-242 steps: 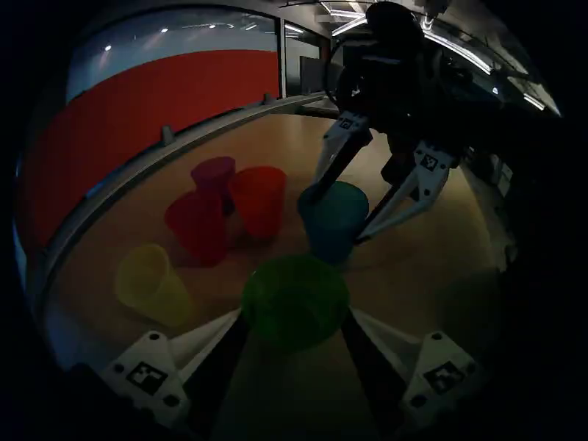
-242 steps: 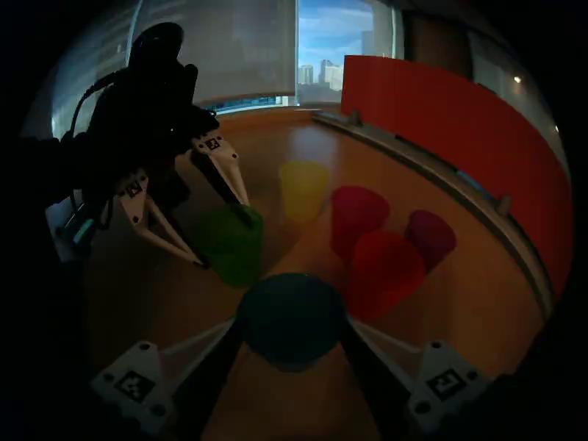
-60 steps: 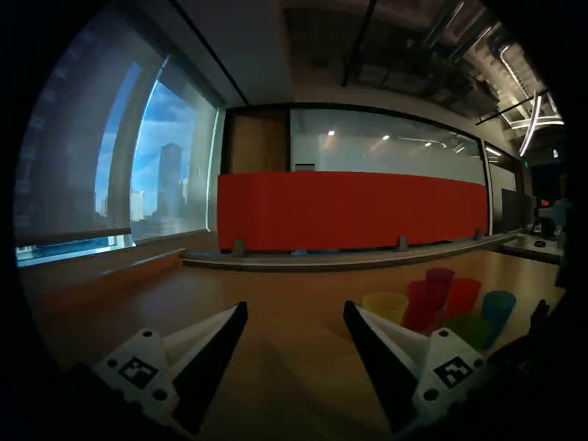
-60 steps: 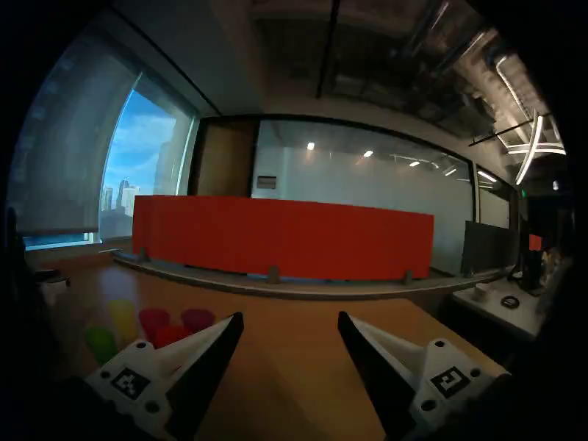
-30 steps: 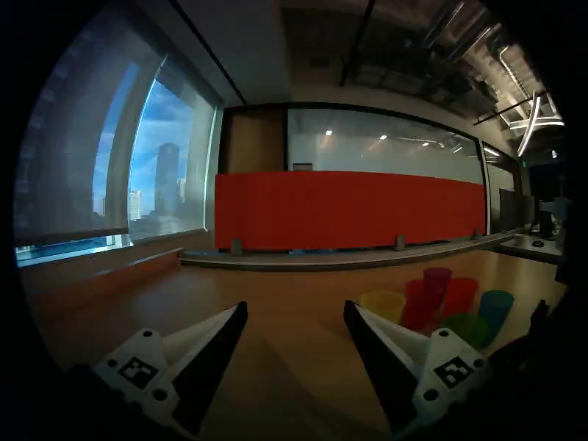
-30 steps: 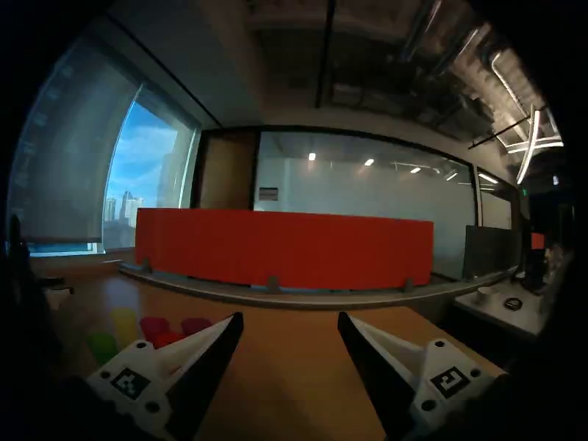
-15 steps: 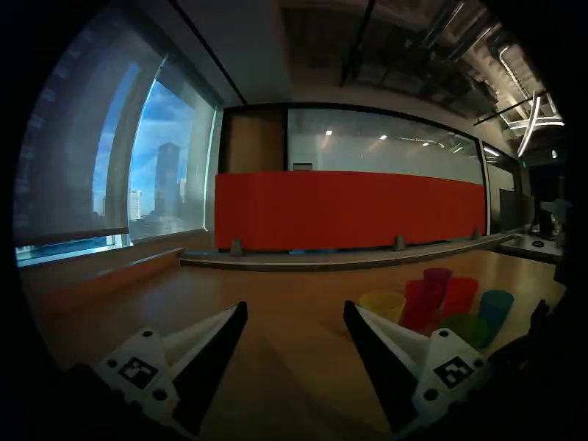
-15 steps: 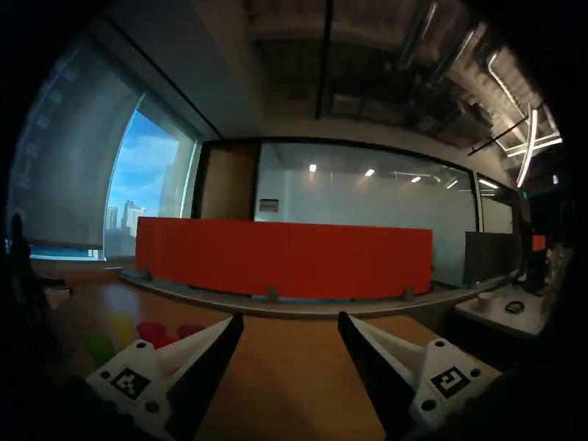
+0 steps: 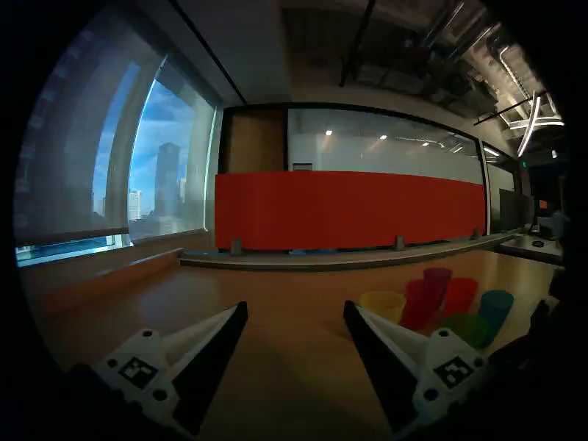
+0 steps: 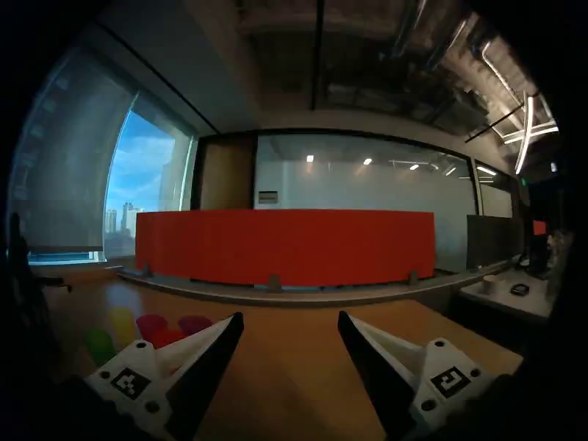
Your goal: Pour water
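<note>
Wooden worktop (image 9: 294, 353) before red partition (image 9: 345, 209).
Left gripper (image 9: 294, 304) and right gripper (image 10: 289, 314) spread wide, empty; cups (image 9: 422, 303) grouped before partition.

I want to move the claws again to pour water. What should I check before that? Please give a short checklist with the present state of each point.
1. Left claw open and empty: ok.
2. Right claw open and empty: ok.
3. Cups upright on the table: ok for the yellow cup and the teal cup; the others are partly hidden.
4. A cup lined up between a claw's fingers: not ok. The cups sit off to the right in the left gripper view and off to the left in the right gripper view.
5. Water in any cup: cannot tell.
</note>
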A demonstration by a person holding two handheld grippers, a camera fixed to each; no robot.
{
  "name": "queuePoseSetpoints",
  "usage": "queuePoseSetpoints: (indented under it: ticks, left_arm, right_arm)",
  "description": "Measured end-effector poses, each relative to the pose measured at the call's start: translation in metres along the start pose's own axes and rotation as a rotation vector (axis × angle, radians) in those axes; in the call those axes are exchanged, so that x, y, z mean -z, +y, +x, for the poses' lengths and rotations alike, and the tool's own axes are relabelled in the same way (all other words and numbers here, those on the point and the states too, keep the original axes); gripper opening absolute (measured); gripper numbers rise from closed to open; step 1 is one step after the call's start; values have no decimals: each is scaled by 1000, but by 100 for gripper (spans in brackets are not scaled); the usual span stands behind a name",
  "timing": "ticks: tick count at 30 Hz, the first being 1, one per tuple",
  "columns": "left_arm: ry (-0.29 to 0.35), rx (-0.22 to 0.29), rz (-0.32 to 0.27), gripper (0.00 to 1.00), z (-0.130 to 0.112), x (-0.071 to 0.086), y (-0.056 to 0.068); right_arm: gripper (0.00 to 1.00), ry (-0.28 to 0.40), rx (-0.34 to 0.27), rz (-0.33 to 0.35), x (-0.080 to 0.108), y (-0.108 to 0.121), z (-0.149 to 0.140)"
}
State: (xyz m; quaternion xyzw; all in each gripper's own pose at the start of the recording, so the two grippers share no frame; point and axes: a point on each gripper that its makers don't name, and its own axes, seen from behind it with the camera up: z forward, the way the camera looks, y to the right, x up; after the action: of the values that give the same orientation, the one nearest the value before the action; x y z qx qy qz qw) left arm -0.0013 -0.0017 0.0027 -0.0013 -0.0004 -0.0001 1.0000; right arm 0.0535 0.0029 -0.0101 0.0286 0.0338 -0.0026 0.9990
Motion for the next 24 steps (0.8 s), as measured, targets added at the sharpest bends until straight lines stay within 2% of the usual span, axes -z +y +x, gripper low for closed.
queuePoseSetpoints:
  ticks: [8,14,24]
  left_arm:
    - [0,0,0,97,0,0,0]
    - [0,0,0,97,0,0,0]
    - [0,0,0,97,0,1,0]
  right_arm:
    - [100,-25,-26,-32,-3,-1,-27]
    - [100,-29,-16,-43,-4,-2,-38]
    - [100,-35,-74,-55,-6,6,-49]
